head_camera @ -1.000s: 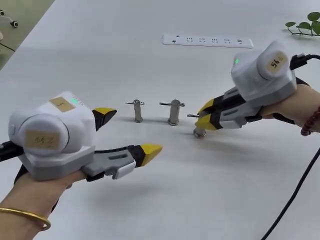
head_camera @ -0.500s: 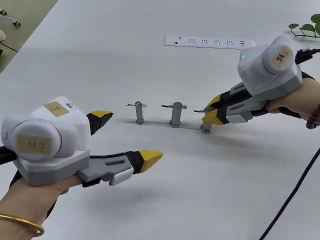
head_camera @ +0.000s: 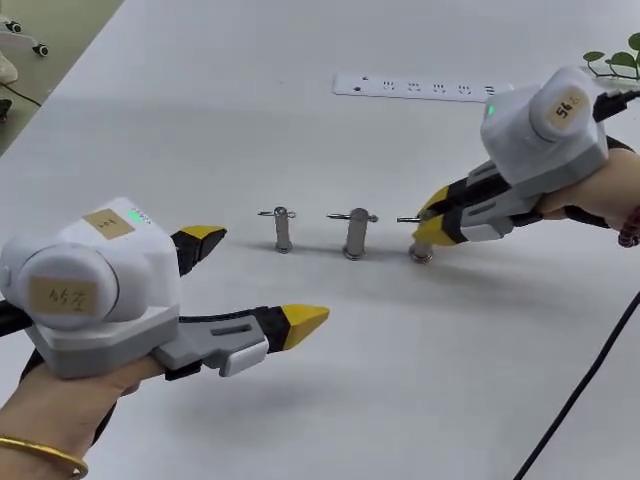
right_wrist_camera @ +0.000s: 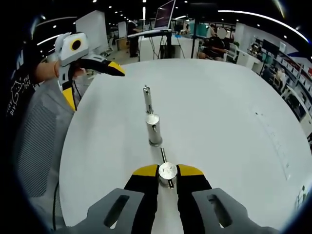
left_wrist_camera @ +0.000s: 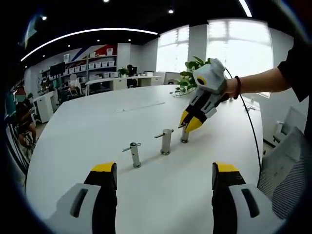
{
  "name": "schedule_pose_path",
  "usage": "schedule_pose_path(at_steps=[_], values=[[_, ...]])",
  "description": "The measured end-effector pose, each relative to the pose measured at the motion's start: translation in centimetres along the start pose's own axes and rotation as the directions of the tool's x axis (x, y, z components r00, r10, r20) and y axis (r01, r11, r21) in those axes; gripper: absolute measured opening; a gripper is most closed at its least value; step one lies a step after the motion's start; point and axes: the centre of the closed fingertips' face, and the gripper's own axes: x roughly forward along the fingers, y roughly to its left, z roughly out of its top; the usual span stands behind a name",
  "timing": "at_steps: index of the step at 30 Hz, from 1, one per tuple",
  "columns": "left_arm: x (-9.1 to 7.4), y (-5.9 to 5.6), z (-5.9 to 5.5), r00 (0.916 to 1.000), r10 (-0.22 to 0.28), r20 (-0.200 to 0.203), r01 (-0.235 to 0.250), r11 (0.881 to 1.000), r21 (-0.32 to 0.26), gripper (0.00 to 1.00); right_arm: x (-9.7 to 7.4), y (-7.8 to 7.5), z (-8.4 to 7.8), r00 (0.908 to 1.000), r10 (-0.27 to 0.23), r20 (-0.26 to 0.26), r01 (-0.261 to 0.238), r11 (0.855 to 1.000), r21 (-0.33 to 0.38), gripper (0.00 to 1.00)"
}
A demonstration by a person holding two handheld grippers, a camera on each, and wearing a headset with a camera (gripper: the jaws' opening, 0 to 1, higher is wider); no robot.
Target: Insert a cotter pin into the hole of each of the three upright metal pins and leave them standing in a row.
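Note:
Three upright metal pins stand in a row on the white table: the left pin (head_camera: 283, 230), the middle pin (head_camera: 357, 234) and the right pin (head_camera: 421, 252). Each has a cotter pin through its top. My right gripper (head_camera: 432, 222) is shut on the right pin's head (right_wrist_camera: 167, 171), with the cotter pin (right_wrist_camera: 163, 155) poking out ahead of the jaws. My left gripper (head_camera: 258, 280) hovers open and empty, nearer than the left pin. From the left gripper view the row runs left pin (left_wrist_camera: 135, 155), middle pin (left_wrist_camera: 166, 141), right pin (left_wrist_camera: 185, 135), with the right gripper (left_wrist_camera: 187, 124) on the last.
A white power strip (head_camera: 420, 88) lies at the far side of the table. A green plant (head_camera: 615, 58) sits at the far right. A black cable (head_camera: 590, 380) trails from the right gripper across the near right. Desks and people fill the room behind.
My right gripper has carried the right pin a little away from me and rightward, bringing its base into line with the other two. The left gripper has hardly moved.

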Motion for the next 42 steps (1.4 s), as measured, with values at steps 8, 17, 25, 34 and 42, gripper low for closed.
schedule_pose_path(at_steps=[8,17,25,34,42], values=[[-0.1,0.1,-0.2,1.0000,0.002,-0.005,-0.002,1.000,-0.002,0.79,0.0,-0.3,-0.5,0.9998,0.016,0.007,-0.016,1.000,0.015,0.09],[0.0,0.0,-0.3,1.0000,-0.002,-0.007,0.002,1.000,-0.005,0.79,0.2,-0.5,-0.4,0.9993,0.027,0.024,-0.028,0.998,0.047,0.10],[0.0,0.2,-0.2,1.0000,0.004,-0.005,-0.004,1.000,-0.012,0.79,-0.2,-0.6,-0.5,0.9997,0.004,0.025,-0.005,0.999,0.038,0.20],[0.0,0.5,0.4,1.0000,-0.001,0.003,0.001,1.000,-0.010,0.80,-2.2,-0.7,-0.1,0.9972,-0.061,0.042,0.059,0.997,0.055,0.20],[0.0,0.9,1.1,0.9998,0.013,0.016,-0.012,1.000,-0.011,0.79,-4.1,0.2,0.2,0.9836,-0.153,0.095,0.136,0.976,0.169,0.33]])
